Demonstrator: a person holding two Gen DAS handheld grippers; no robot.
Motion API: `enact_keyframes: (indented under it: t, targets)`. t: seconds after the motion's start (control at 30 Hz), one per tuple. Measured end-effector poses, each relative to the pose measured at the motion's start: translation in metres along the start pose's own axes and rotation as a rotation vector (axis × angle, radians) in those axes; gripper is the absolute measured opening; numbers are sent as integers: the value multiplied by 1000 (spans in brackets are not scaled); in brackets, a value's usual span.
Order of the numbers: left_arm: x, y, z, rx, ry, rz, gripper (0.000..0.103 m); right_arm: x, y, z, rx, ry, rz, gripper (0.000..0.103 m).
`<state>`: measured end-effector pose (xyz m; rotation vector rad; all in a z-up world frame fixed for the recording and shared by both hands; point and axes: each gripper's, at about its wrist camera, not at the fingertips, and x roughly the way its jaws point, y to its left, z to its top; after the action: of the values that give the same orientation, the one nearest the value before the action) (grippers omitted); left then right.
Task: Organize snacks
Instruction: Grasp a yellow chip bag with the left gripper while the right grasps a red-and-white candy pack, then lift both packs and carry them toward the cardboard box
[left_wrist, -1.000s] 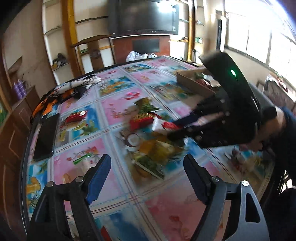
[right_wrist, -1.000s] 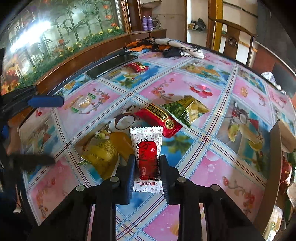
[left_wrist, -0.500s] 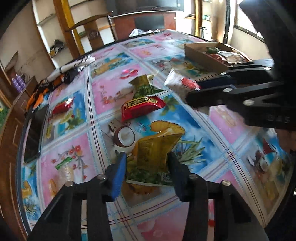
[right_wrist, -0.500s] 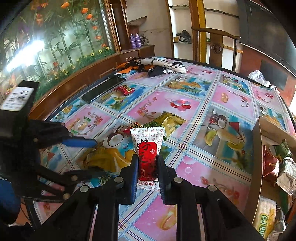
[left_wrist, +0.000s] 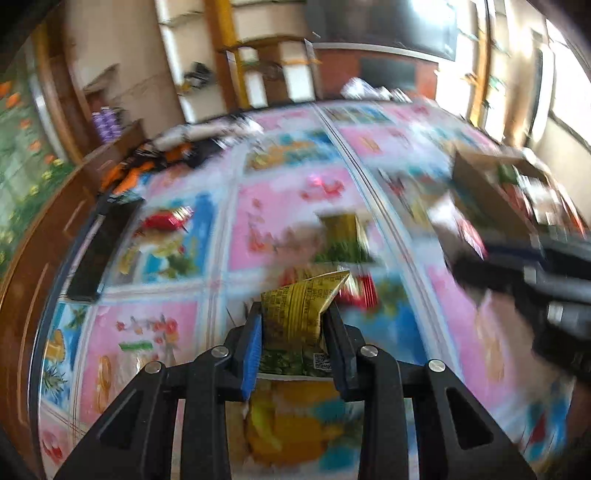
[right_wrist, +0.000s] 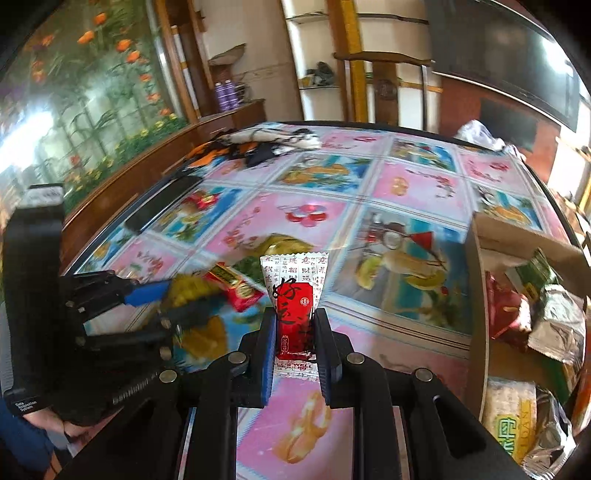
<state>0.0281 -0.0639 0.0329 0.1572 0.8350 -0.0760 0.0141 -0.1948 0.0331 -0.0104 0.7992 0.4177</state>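
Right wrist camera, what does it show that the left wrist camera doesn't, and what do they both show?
Only the right wrist view shows the right gripper shut on the red and white packet, and clearly the packets lying inside the cardboard box. Only the left wrist view shows the left gripper shut on the yellow packet, up close. Both show the patterned tablecloth, the loose red packet, the black phone near the far edge, and the box.
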Motion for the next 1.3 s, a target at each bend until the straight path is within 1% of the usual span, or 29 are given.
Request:
enact_keyframes:
  t: [0.07, 0.13, 0.23, 0.33, 0.53, 1.03, 1.3]
  targets:
    - [-3, 0, 8, -47, -40, 11, 30, 0, -6, 1, 23, -6, -24, 21]
    - [-6, -1, 13, -81, -78, 16, 31, -1, -10, 1, 40, -8, -29, 21]
    - [-10, -3, 14, -87, -121, 33, 31, -1, -11, 1, 43, -10, -39, 21]
    - [-13, -2, 14, -85, -145, 57, 31, -1, -9, 1, 39, -12, -40, 21]
    - [-16, 0, 13, -70, -162, 87, 31, 1, -5, 0, 35, -12, -29, 21]
    - [-18, -3, 11, -47, -185, 105, 31, 4, -4, -2, 35, -8, -27, 21]
    - [-19, -4, 11, -48, -186, 103, 31, 3, -2, -1, 24, -14, -47, 21]
